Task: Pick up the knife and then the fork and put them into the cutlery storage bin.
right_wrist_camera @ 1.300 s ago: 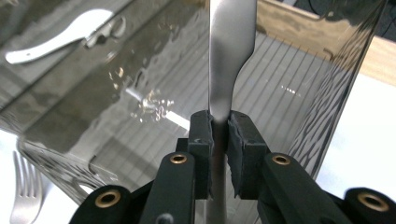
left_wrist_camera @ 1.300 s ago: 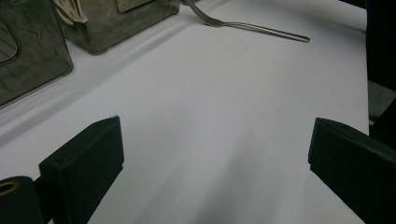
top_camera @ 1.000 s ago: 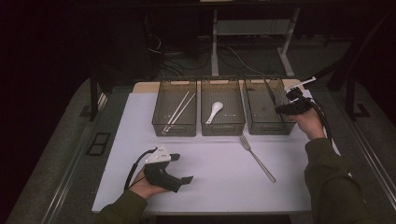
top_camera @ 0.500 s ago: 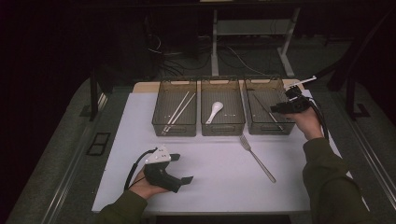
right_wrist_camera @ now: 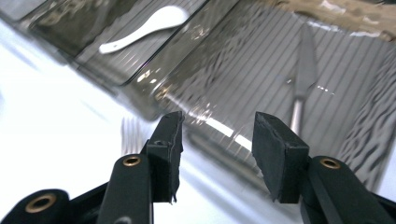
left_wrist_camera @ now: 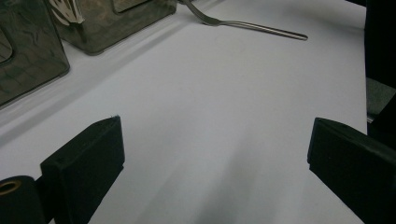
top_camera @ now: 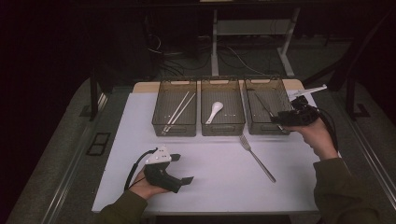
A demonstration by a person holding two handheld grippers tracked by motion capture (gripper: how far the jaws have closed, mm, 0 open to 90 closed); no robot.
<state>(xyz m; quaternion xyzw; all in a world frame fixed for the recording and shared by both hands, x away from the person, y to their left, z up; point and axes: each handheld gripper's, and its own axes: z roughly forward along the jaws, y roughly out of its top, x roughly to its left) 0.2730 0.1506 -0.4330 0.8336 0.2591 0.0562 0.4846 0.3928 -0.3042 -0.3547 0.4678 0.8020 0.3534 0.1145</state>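
At the right bin (top_camera: 266,105) | knife (right_wrist_camera: 301,77) lies inside, fork (top_camera: 257,157) waits on the mat | your right gripper (top_camera: 280,122) has just been opening, empty | left gripper (top_camera: 180,181) wide, idle | lift clear of the rim before swinging to the fork.

The right gripper (top_camera: 280,122) now sits at the near right corner of the right bin (top_camera: 266,105), drawn back toward the person from over its middle. Its jaws have just been opening, with nothing between them; the knife (right_wrist_camera: 301,79), seemingly released, lies inside the bin.
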